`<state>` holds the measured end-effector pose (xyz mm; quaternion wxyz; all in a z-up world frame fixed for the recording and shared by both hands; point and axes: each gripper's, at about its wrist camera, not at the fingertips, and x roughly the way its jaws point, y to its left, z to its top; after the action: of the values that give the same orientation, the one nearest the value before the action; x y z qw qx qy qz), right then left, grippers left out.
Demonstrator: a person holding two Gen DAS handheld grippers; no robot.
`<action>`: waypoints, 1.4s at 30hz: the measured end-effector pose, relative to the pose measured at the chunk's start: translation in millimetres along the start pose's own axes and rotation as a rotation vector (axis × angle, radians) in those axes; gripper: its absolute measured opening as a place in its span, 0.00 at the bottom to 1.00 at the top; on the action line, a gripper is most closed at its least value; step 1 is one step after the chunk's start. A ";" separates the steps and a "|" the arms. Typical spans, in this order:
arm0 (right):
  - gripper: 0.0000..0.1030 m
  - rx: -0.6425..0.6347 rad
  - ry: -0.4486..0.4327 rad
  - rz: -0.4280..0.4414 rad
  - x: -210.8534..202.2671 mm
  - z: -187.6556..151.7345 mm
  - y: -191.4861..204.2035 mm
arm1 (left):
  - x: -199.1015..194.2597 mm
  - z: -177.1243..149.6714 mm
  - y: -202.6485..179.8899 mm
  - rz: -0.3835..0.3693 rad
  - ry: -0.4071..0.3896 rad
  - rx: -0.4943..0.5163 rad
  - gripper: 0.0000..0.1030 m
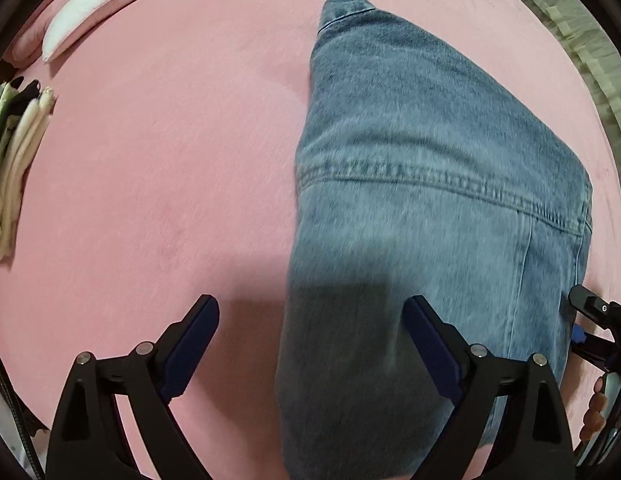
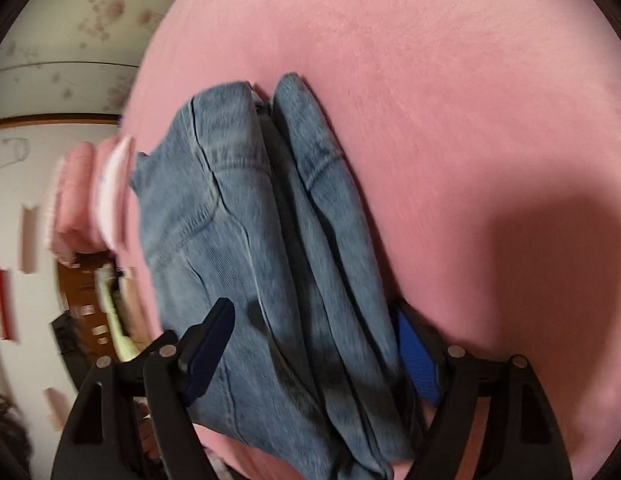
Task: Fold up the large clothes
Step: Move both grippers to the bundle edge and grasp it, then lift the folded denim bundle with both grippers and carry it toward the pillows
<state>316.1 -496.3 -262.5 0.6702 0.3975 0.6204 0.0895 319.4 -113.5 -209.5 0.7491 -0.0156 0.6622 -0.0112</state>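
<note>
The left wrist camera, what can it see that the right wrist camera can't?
Only the left wrist view shows the white pillow lying flat at the far edge, the whole stack of folded clothes, the other tool poking in at the right, and the left gripper open over the jeans' edge.

Only the right wrist view shows the spotted wall, the brown furniture, and the right gripper open around the jeans.

Both show the blue jeans on the pink blanket.
</note>
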 end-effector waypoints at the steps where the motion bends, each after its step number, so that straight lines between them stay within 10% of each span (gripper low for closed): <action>1: 0.77 -0.007 0.004 0.024 1.1 2.3 -1.3 | 2.0 3.9 -1.6 -0.005 -0.008 0.006 0.92; 15: 0.78 -0.166 0.080 0.092 43.5 51.7 42.1 | 33.6 57.9 -12.0 -0.064 -0.016 -0.013 0.96; 20: 0.41 -0.281 0.037 -0.005 30.7 40.0 42.5 | 32.8 63.5 -33.9 -0.049 -0.014 -0.007 0.76; 26: 0.22 -0.230 0.025 0.061 15.4 36.8 39.5 | 25.0 71.4 -45.9 0.010 -0.013 -0.028 0.52; 36: 0.18 -0.323 -0.090 0.064 -22.8 -3.5 80.5 | 2.1 78.8 -41.9 -0.007 -0.028 -0.026 0.33; 42: 0.18 -0.403 -0.136 0.054 -45.7 -28.3 118.7 | -16.0 81.0 -20.9 -0.037 -0.071 -0.021 0.04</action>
<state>325.1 -433.1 -148.9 0.7739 0.2769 0.5324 0.2025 397.8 -133.1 -182.9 0.7715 -0.0362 0.6350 -0.0176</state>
